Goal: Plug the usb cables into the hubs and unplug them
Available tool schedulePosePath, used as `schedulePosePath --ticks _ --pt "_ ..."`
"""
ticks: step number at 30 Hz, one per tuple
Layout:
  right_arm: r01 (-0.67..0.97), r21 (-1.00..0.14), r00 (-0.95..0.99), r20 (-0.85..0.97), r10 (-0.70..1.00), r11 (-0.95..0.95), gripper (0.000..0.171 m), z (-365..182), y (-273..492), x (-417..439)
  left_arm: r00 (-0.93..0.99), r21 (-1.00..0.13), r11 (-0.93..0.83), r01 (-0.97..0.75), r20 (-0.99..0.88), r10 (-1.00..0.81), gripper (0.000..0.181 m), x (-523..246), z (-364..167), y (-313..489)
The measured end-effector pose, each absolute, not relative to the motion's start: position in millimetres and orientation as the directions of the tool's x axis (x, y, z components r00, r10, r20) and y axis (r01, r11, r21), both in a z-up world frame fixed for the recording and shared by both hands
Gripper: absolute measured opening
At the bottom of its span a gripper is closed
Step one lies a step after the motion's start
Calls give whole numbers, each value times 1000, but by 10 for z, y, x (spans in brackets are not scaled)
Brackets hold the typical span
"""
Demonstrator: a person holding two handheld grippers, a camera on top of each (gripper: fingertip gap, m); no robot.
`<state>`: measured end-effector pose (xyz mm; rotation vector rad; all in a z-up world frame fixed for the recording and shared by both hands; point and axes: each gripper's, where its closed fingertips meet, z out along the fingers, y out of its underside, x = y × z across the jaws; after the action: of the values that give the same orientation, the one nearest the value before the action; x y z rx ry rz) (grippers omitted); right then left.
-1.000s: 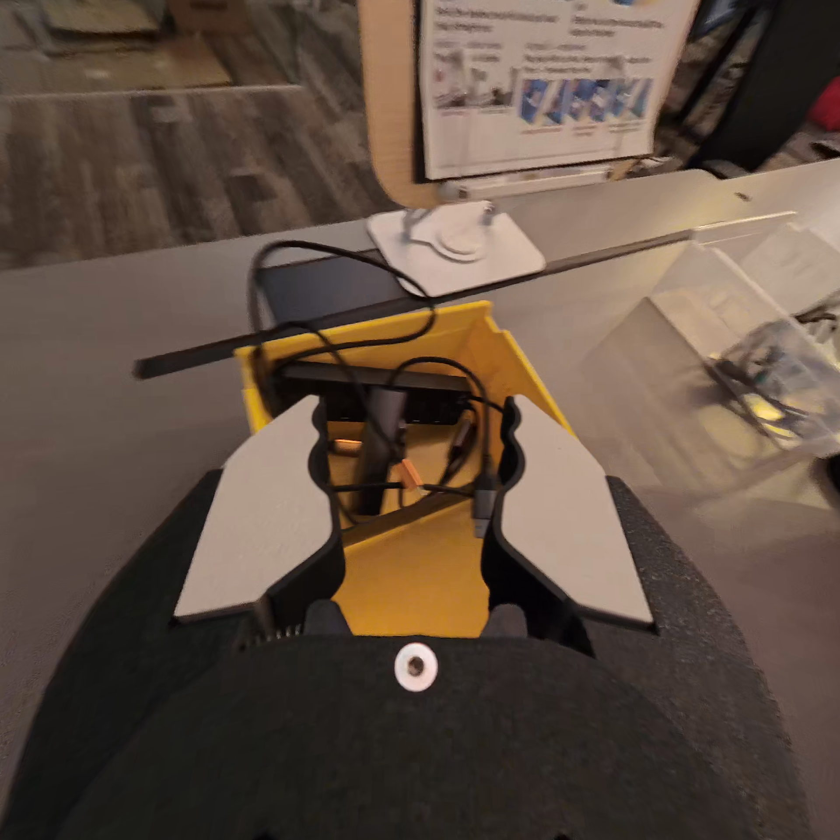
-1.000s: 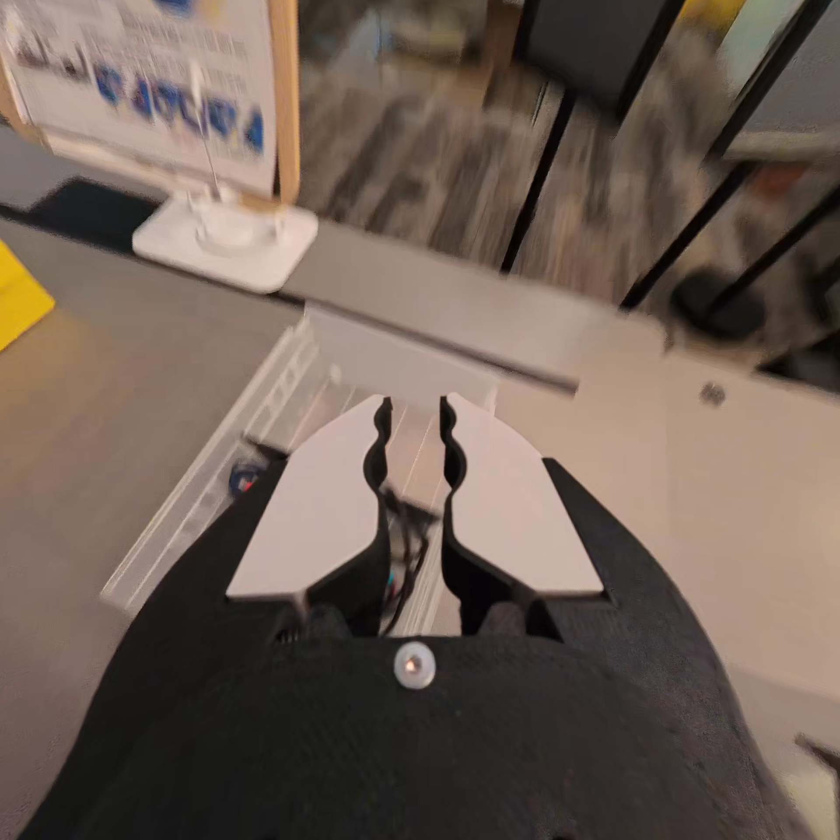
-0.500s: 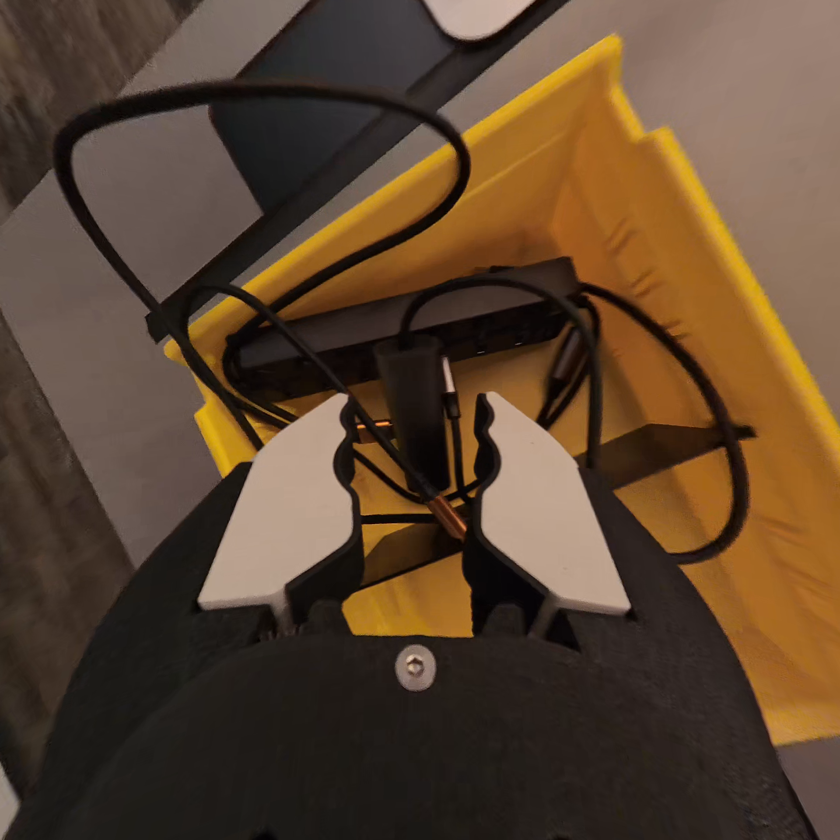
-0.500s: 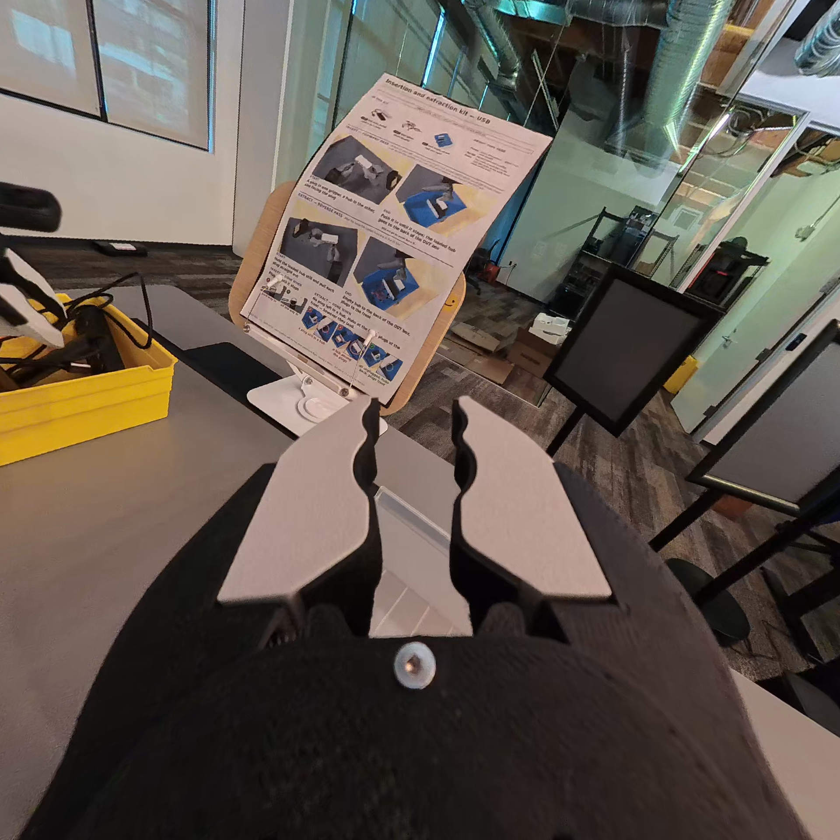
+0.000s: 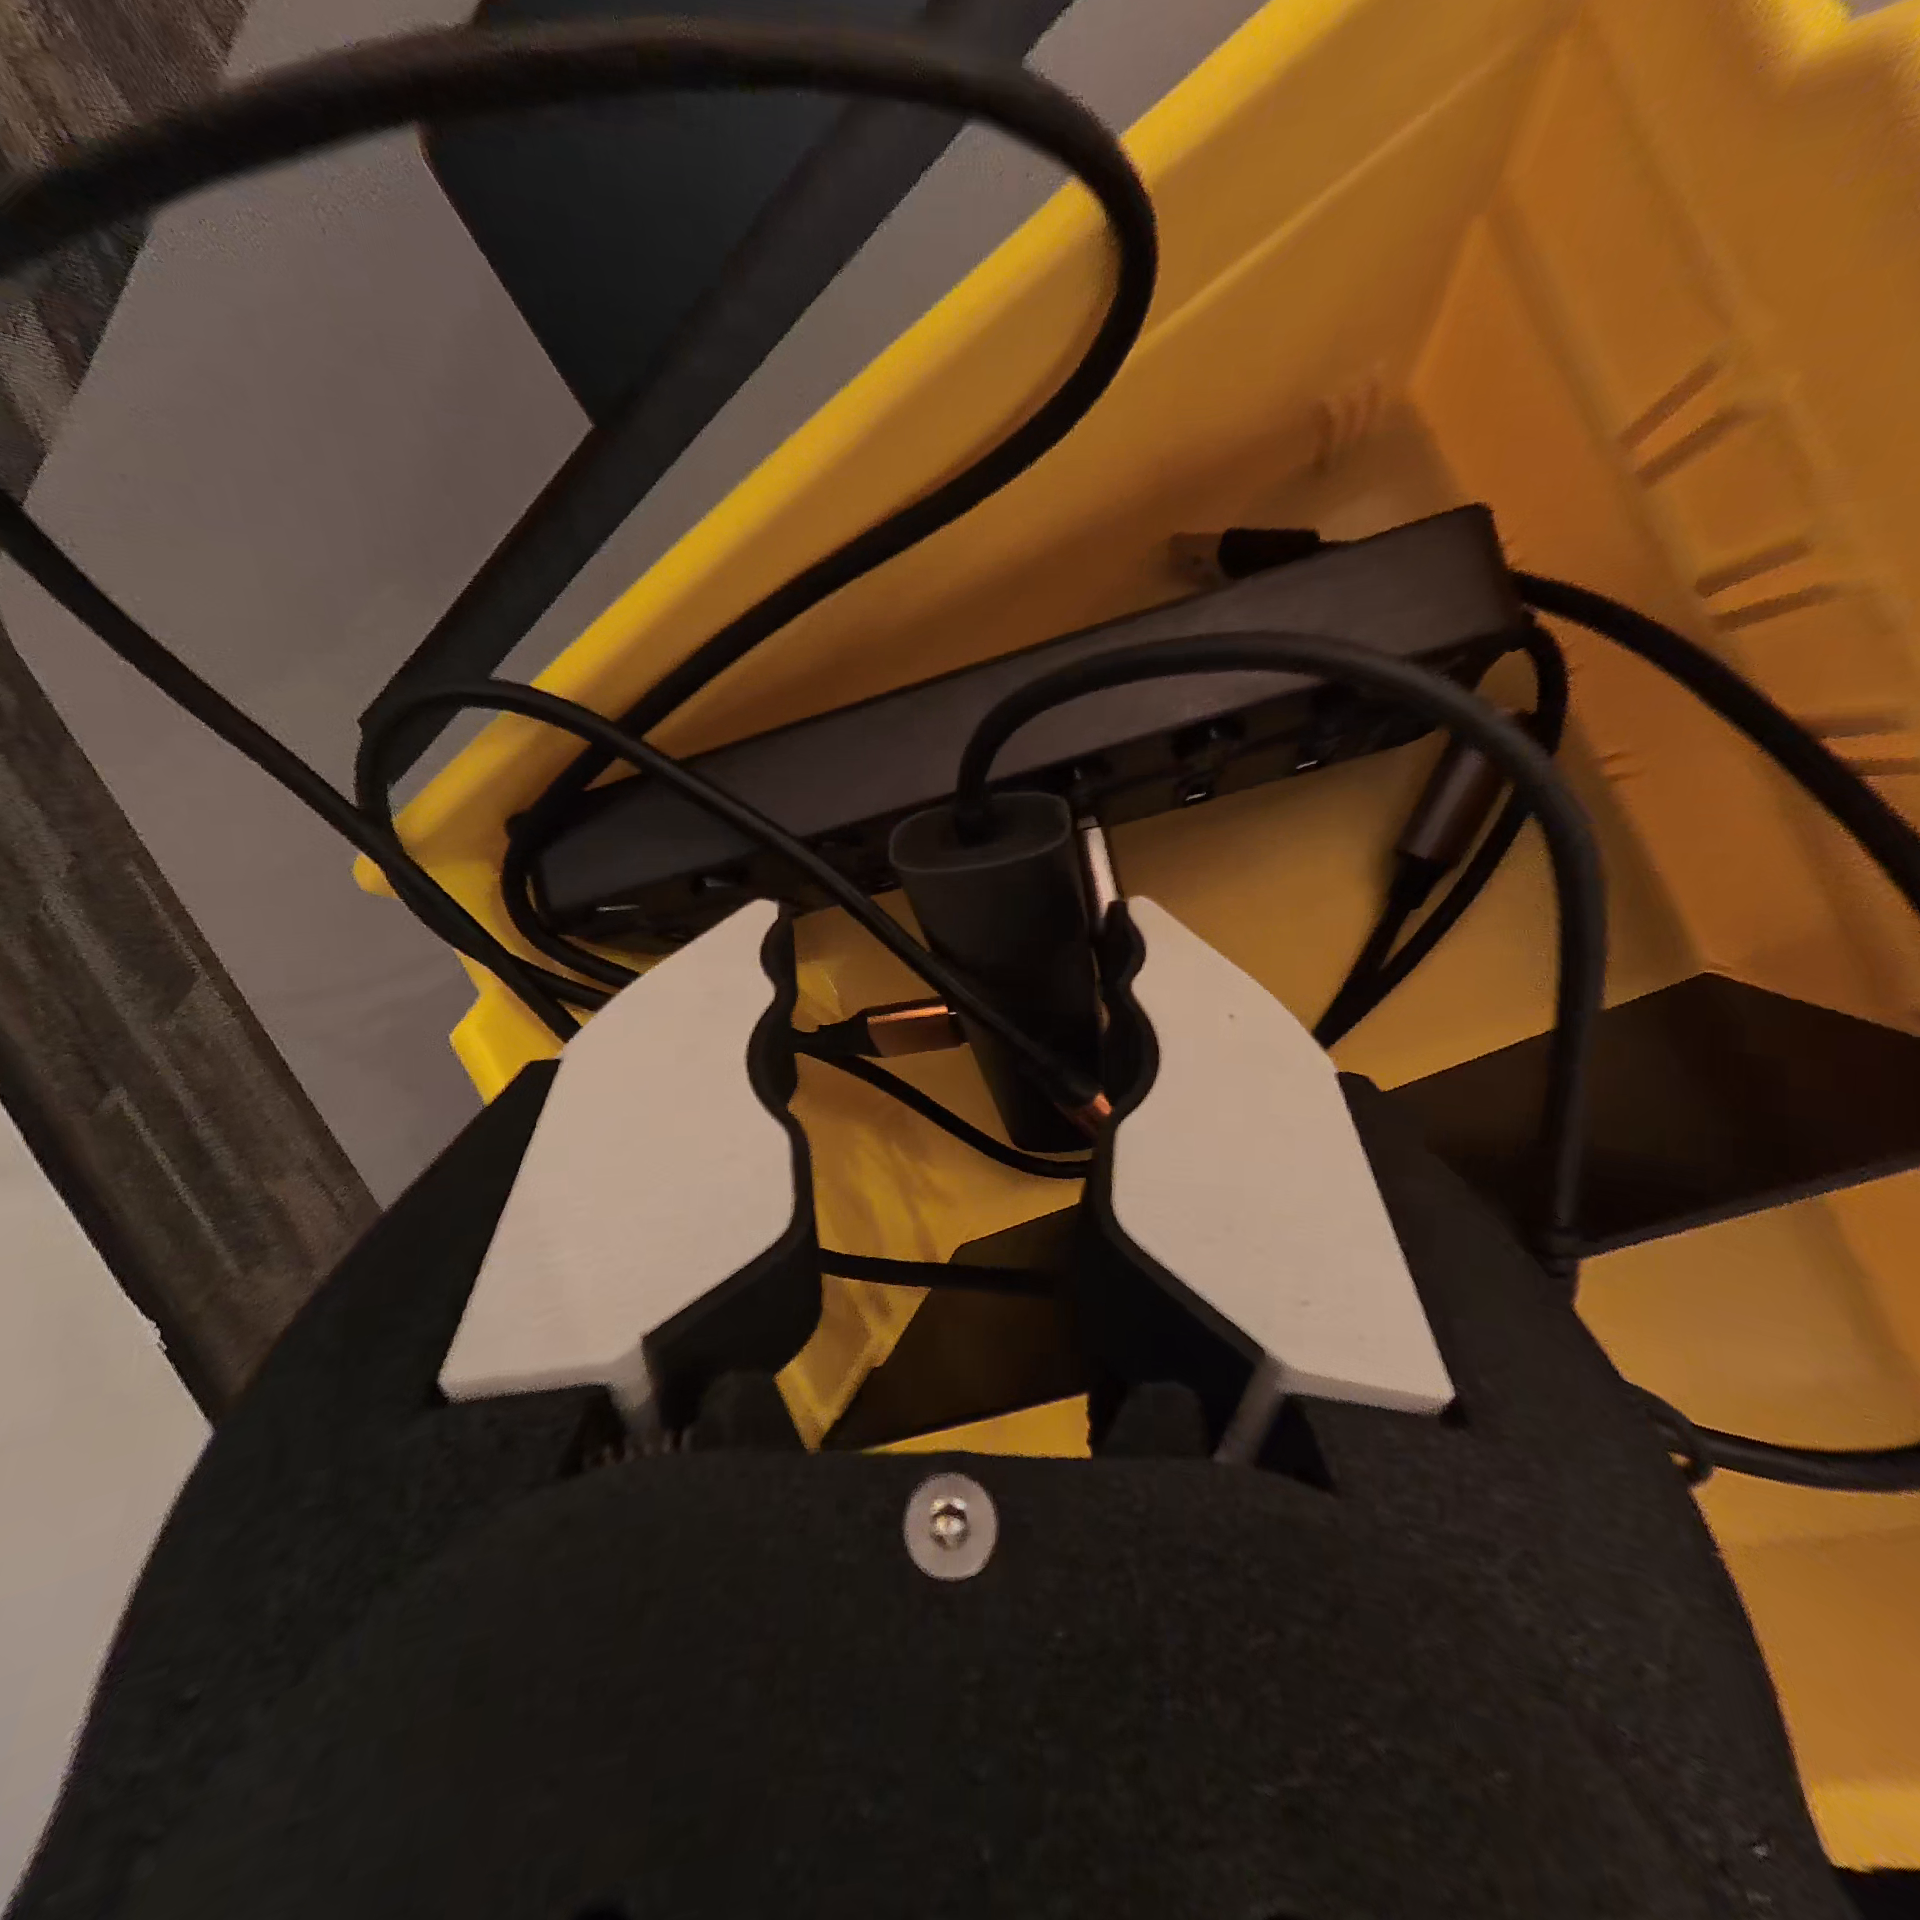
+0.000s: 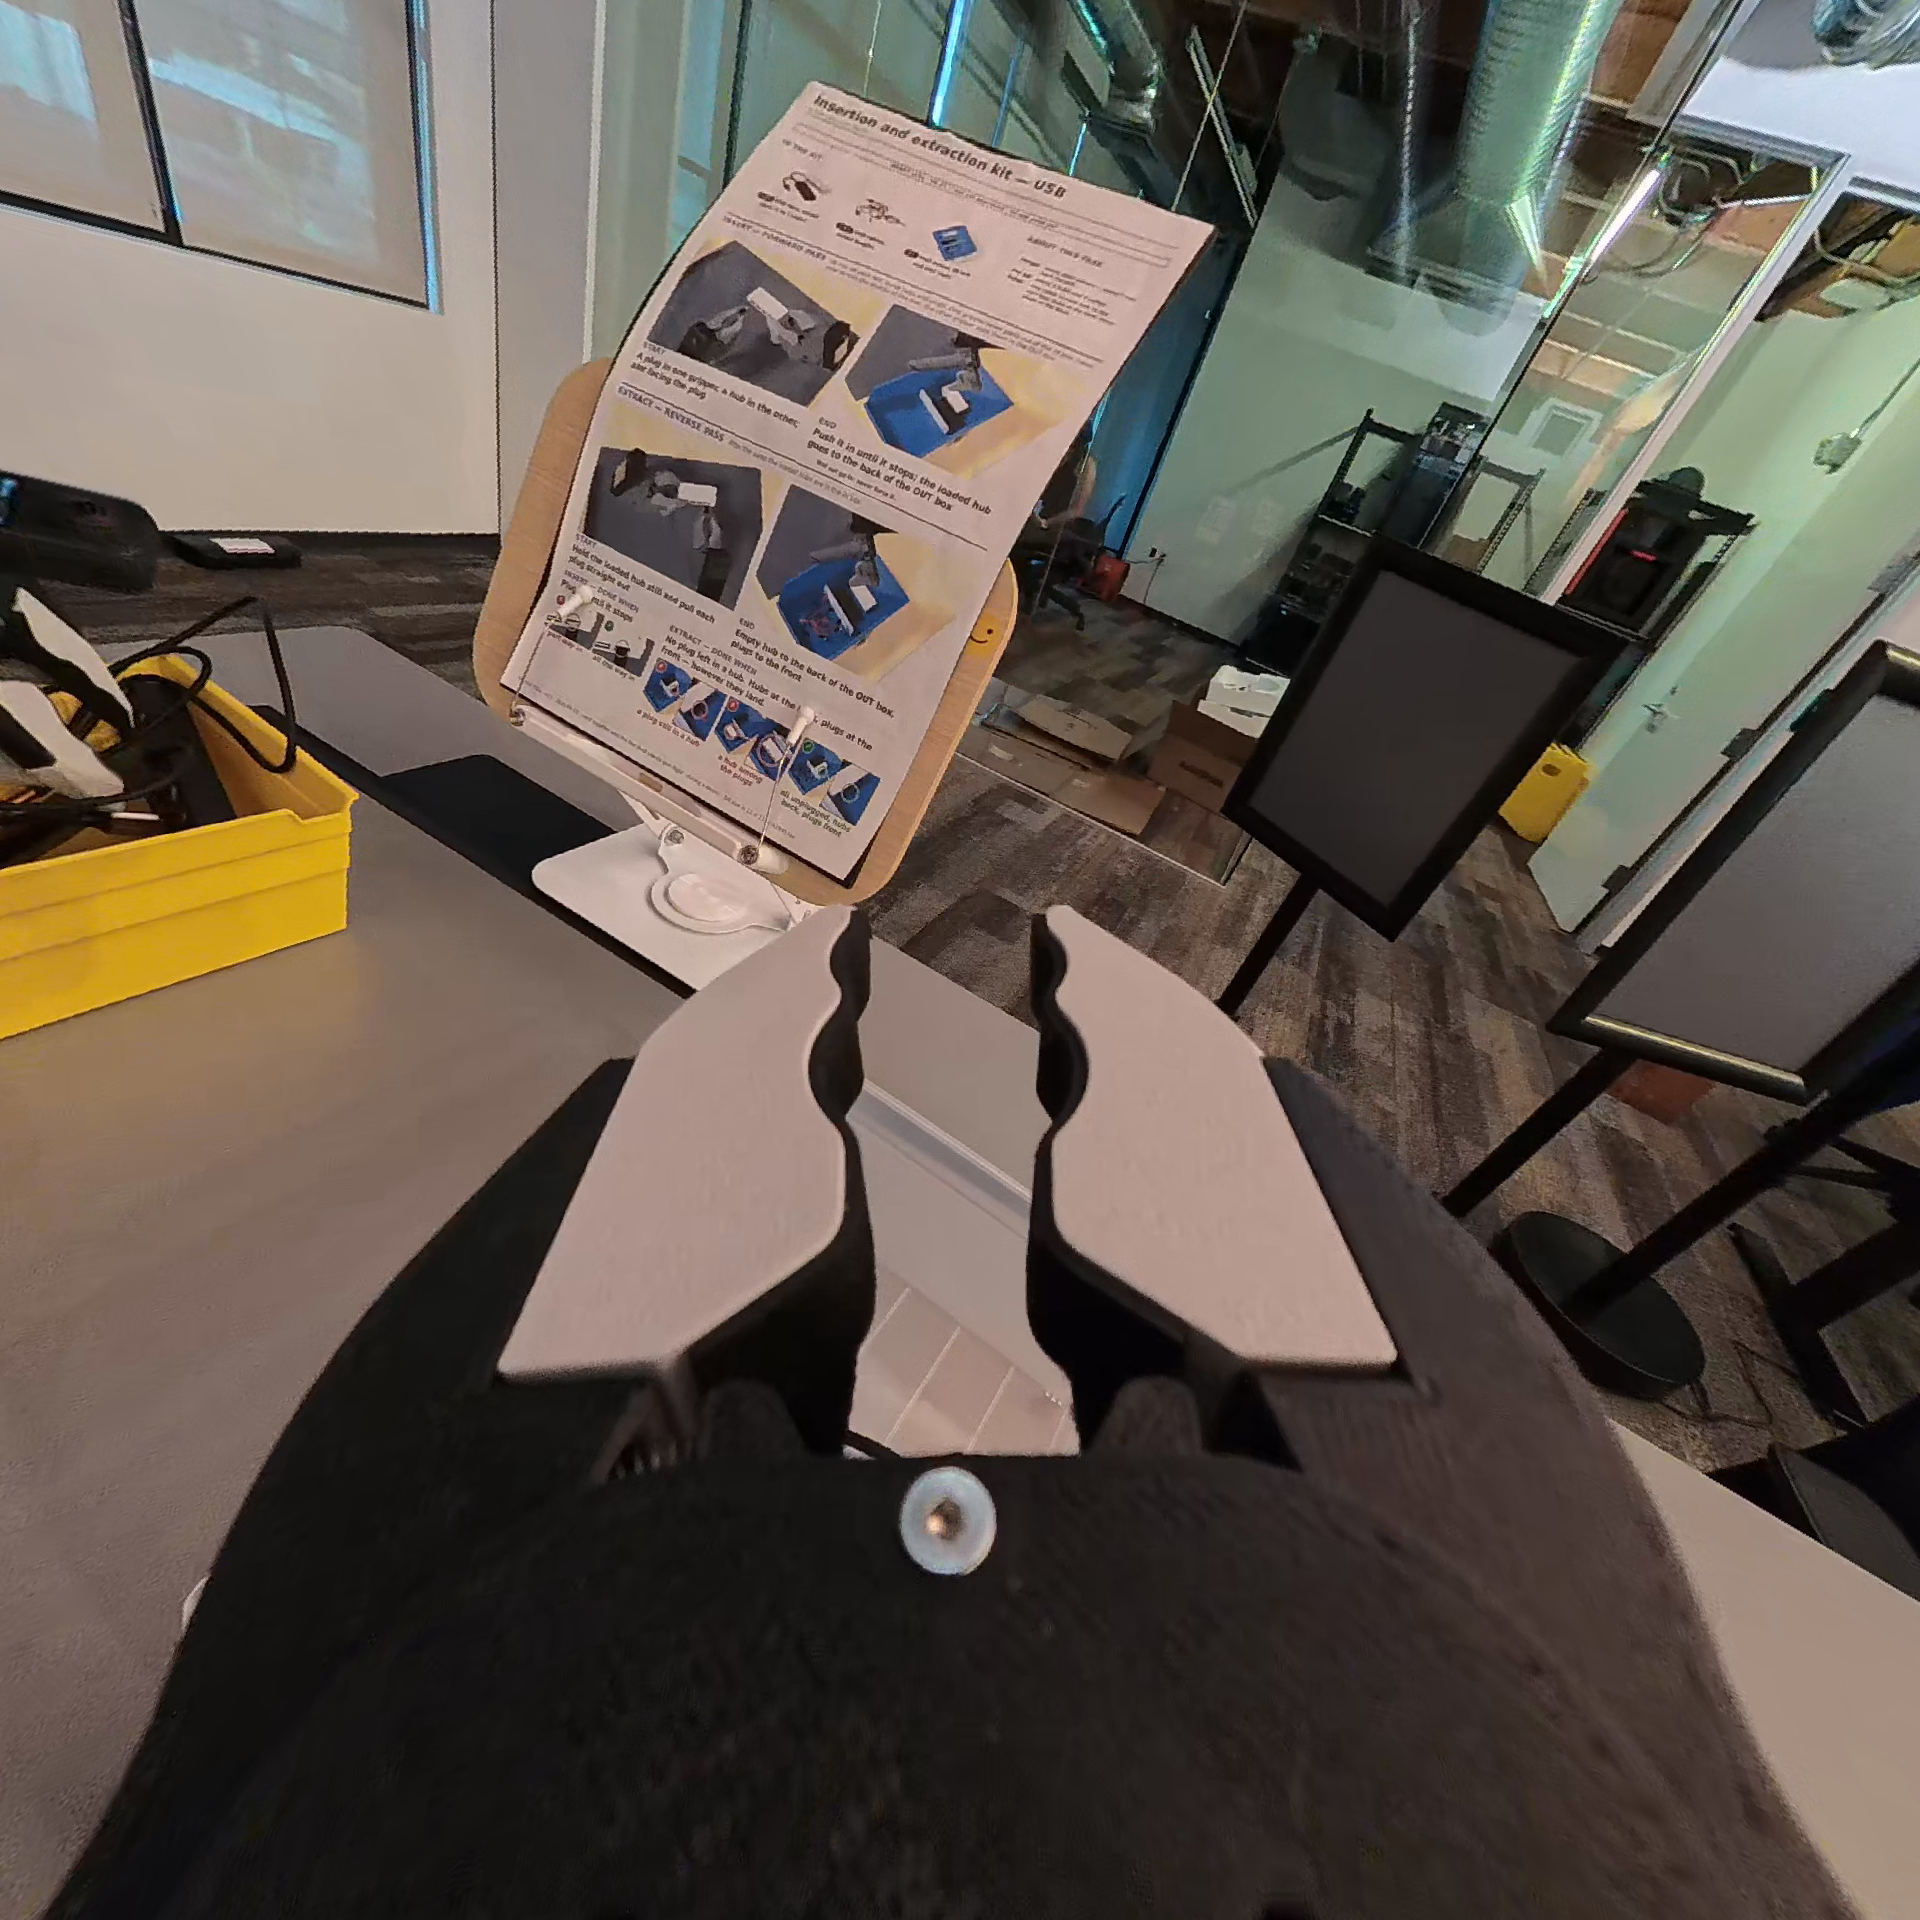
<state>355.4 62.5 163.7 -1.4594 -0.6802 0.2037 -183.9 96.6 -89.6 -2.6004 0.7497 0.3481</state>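
In the left wrist view a yellow bin (image 5: 1558, 312) holds a long black hub (image 5: 1039, 727), a small dark tapered hub (image 5: 997, 935) and tangled black cables. My left gripper (image 5: 951, 920) is open, low in the bin. The small hub stands between its fingers, close to the right finger (image 5: 1195, 1039), with a clear gap to the left finger (image 5: 675, 1091). A copper plug (image 5: 909, 1023) lies between the fingers. My right gripper (image 6: 945, 935) is open and empty above the grey table (image 6: 312, 1195). The bin (image 6: 177, 894) and the left gripper (image 6: 52, 707) show at the far left of the right wrist view.
An instruction sheet on a wooden stand (image 6: 831, 499) rises at the table's back edge. A clear plastic box (image 6: 956, 1361) lies below my right gripper. Black panels on floor stands (image 6: 1403, 727) are beyond the table at right. A grey plug (image 5: 1449, 805) hangs near the long hub. The gap from one gripper's tips to the other's is roughly 60 centimetres.
My left gripper has dropped deeper into the bin, bringing its fingers around the small hub. My right gripper rose from the clear box, opened a little and now holds still.
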Motion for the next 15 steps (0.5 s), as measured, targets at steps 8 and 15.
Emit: schedulePosePath --ticks 8,15 --pt "279 -954 802 293 520 108 30 1590 660 3609 818 -348 -743 -572 -308 -486 54 -1814 -959 1010" --pt "306 -947 797 311 518 96 29 1552 673 3598 897 -366 -819 -442 -183 -402 47 -1797 -1007 980"
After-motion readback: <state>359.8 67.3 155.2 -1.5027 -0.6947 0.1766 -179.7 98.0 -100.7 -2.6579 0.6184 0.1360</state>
